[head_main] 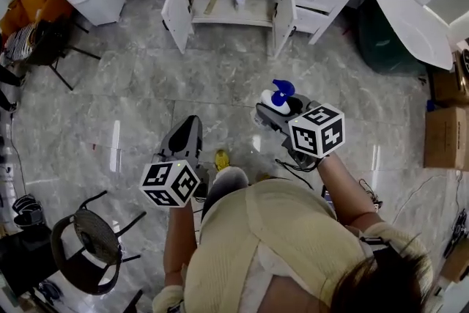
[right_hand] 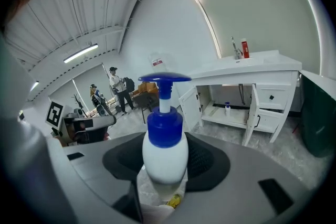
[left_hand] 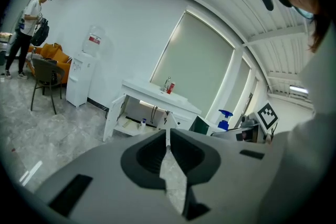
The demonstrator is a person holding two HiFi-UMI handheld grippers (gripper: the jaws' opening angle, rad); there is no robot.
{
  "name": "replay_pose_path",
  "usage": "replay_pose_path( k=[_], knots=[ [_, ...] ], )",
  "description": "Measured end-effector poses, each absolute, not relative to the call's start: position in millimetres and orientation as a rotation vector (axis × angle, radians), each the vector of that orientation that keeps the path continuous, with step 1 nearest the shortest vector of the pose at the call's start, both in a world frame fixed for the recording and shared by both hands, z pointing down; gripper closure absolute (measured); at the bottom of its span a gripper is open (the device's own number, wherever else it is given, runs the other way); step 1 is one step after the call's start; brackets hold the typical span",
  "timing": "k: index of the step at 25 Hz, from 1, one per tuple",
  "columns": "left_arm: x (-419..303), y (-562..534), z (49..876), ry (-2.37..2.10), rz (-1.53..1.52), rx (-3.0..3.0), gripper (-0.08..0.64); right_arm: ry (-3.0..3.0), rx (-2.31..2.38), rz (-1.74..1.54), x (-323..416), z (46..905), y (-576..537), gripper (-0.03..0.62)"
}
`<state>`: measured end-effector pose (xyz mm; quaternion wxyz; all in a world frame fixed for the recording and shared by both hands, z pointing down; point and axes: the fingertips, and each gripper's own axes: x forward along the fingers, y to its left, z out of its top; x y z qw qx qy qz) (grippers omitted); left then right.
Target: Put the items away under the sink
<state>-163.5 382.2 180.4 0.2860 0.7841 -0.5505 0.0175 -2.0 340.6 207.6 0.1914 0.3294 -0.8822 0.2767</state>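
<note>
Your right gripper (head_main: 270,112) has its jaws set wide and clamped on the pump bottle (right_hand: 165,150). The hold is low on the body, with the pump head upright. Your left gripper (left_hand: 167,135), at 8 o'clock of the right one in the head view, has its jaws closed tip to tip and carries nothing.

Judged step: you are carrying the bottle to the under-sink cabinet (head_main: 227,15). It stands well apart at 12 o'clock with its doors (head_main: 176,11) open.

Next move calls for a level approach between the doors and a set-down on bare shelf, clear of the small bottle (head_main: 239,0) standing there.

- **Pump bottle:** smooth white plastic, rounded and egg-like, with a blue collar and a flat blue pump head. It is likely slippery.
- **Cabinet:** white flat panels with squared edges.
- **Floor (head_main: 146,84):** polished grey stone-look tile, glossy and reflective.
</note>
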Motion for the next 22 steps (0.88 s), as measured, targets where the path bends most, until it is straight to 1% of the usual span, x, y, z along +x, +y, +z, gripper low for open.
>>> replay_pose_path(
  k=[10, 22],
  knots=[
    [-220, 349, 184, -1.397, 0.079, 2.141, 0.503, -2.458, 1.016, 0.78, -56, 201, 310, 0.376],
    [-244, 316, 190, -1.301, 0.118, 2.198, 0.503, -2.386, 1.156, 0.789, -73, 206, 291, 0.376]
  ],
)
